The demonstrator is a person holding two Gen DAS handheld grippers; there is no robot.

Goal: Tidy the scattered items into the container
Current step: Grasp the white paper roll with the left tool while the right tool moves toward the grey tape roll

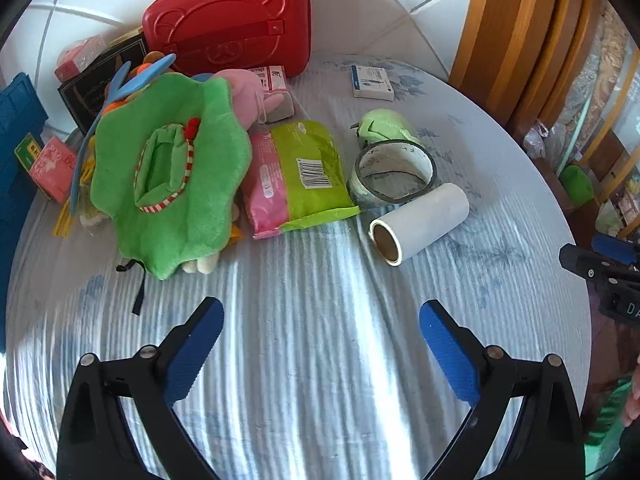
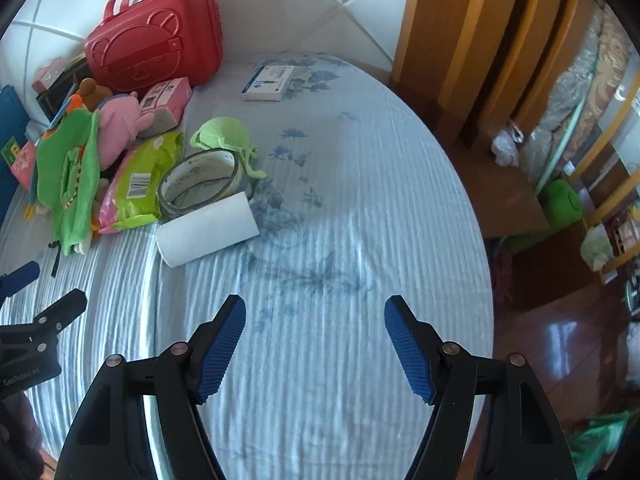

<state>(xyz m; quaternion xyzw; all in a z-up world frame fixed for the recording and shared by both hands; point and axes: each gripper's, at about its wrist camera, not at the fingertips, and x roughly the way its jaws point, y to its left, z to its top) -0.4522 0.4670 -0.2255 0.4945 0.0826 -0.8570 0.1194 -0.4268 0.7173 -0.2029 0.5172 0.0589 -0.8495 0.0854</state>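
A: How far along does the tidying look?

B: Hardly started, I'd say. Everything is out on the bed [image 1: 320, 320]. From the left tongs' view, the white paper roll [image 1: 420, 222] lies at about one o'clock, just beside the tape ring [image 1: 394, 172], which touches the green-and-pink packet [image 1: 300, 176]. The green plush toy [image 1: 172, 176] is heaped at eleven o'clock over other soft toys.

A: And the container?

B: I take it to be the blue crate [image 1: 16, 148] at the nine o'clock edge, though only a corner shows, so I can't tell what is in it. The red case [image 1: 228, 20] stands shut at twelve o'clock and could be the container instead.

A: What are the tongs doing?

B: The left gripper [image 1: 322, 320] has its jaws spread wide over bare sheet, nothing between them. The right gripper [image 2: 316, 318] is part open, also empty, over bare sheet, with the roll at ten o'clock in its own view.

A: Anything else left out?

B: A small white box [image 1: 372, 82] sits alone at one o'clock, well apart from the heap, and a pale green cloth thing [image 1: 386, 126] touches the tape ring's far side. There are pink packs and a black box near the case too. So every item I can see is yet to be moved.
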